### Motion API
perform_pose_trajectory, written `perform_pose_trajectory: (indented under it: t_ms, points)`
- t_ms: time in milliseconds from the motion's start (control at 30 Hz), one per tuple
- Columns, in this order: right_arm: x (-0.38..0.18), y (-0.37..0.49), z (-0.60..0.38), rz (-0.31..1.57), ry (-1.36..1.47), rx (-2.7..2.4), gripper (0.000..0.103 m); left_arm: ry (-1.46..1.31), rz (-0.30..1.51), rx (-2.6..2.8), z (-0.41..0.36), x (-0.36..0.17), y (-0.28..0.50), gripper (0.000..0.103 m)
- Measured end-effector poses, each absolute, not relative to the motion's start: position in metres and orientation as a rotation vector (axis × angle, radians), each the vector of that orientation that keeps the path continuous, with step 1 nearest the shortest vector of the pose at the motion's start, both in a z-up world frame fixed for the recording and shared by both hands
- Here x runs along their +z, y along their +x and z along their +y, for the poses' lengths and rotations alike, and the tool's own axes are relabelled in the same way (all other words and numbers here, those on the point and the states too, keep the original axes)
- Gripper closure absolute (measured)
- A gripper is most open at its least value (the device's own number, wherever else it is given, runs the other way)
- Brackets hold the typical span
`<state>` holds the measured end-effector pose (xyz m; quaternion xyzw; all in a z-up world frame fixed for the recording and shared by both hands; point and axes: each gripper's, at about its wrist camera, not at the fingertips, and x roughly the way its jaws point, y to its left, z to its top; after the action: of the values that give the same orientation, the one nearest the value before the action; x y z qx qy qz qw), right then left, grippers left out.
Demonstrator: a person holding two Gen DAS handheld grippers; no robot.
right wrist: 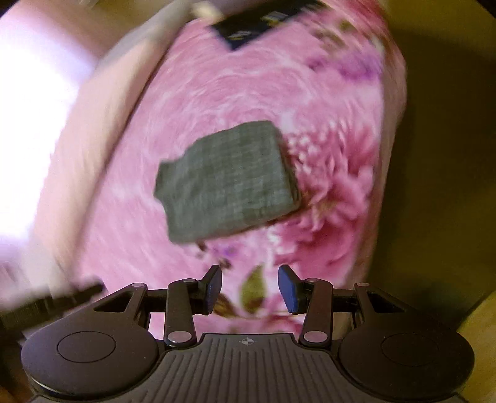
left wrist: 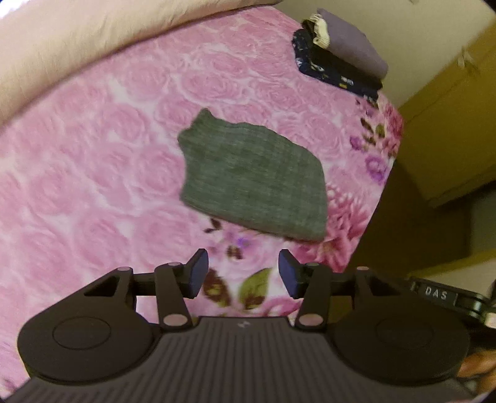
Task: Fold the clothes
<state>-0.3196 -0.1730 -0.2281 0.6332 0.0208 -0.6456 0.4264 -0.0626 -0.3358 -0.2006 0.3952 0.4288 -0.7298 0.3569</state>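
Note:
A folded grey-green cloth (left wrist: 254, 179) lies flat on the pink rose-patterned bedspread (left wrist: 93, 186). My left gripper (left wrist: 243, 272) hangs above the bedspread just short of the cloth's near edge, jaws apart with nothing between the blue pads. In the blurred right wrist view the same cloth (right wrist: 228, 181) lies ahead of my right gripper (right wrist: 249, 288), which also stands open and empty over the bedspread (right wrist: 248, 93), clear of the cloth.
A stack of folded clothes (left wrist: 341, 52), dark floral under purple, sits at the bed's far corner, also seen as the dark stack (right wrist: 257, 24). The bed edge (left wrist: 381, 173) drops off at right beside a yellow-brown cabinet (left wrist: 449, 130). A beige pillow (left wrist: 77, 46) lies far left.

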Motion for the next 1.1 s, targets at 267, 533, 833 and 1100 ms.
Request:
perform_pose_trajectory:
  t_ms: [267, 533, 833, 1100]
  points:
    - [-0.305, -0.363, -0.185, -0.19, 1.545, -1.66, 0.059, 0.91, 1.303, -1.843, -0.358, -0.296, -0.072, 0.065]
    - [-0.404, -0.394, -0.19, -0.534, 1.699, -1.593, 0.059, 0.736, 1.434, -1.717, -0.386, -0.374, -0.082, 0.063]
    - [-0.398, -0.393, -0.192, -0.298, 1.468, -1.672, 0.09, 0.629, 1.435, -1.697, -0.39, -0.409, -0.089, 0.084]
    - [-0.396, -0.422, -0.193, -0.248, 1.605, -1.565, 0.055, 0.728, 1.328, -1.749, -0.39, -0.383, -0.085, 0.071]
